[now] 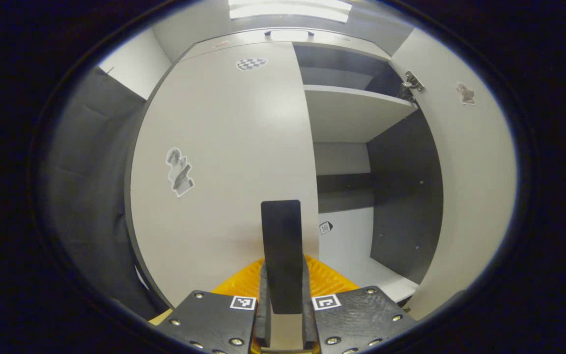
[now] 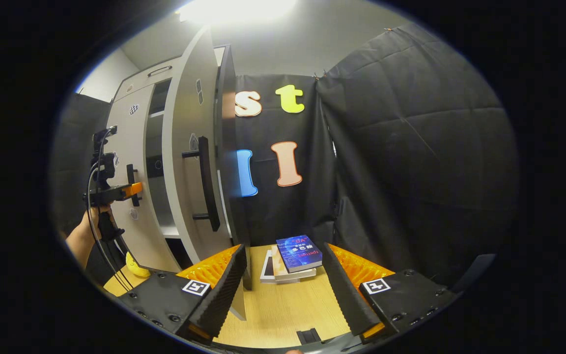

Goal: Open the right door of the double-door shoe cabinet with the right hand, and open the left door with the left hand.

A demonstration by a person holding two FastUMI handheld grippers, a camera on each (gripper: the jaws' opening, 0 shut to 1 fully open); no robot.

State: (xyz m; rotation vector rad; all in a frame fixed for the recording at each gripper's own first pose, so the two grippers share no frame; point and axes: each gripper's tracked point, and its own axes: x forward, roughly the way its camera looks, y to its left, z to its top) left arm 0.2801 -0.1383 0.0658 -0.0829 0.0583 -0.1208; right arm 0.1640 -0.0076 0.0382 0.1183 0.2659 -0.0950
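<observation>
Here the left gripper view looks close onto the shut left door (image 1: 224,162), its own left gripper (image 1: 281,255) closed on that door's upright black handle (image 1: 281,246) with both orange fingers pressed against it, and past the door's edge the open right half of the shoe cabinet (image 1: 356,118) shows pale shelves. The right gripper view adds the swung-out right door (image 2: 189,157), edge-on toward the camera, its long black handle (image 2: 204,182) running vertically. The right gripper (image 2: 283,290) has jaws spread, holding nothing; a stack of books (image 2: 295,258) lies on the wooden floor (image 2: 283,309) near the cabinet's corner, and a hand (image 2: 89,219) holds the other gripper.
</observation>
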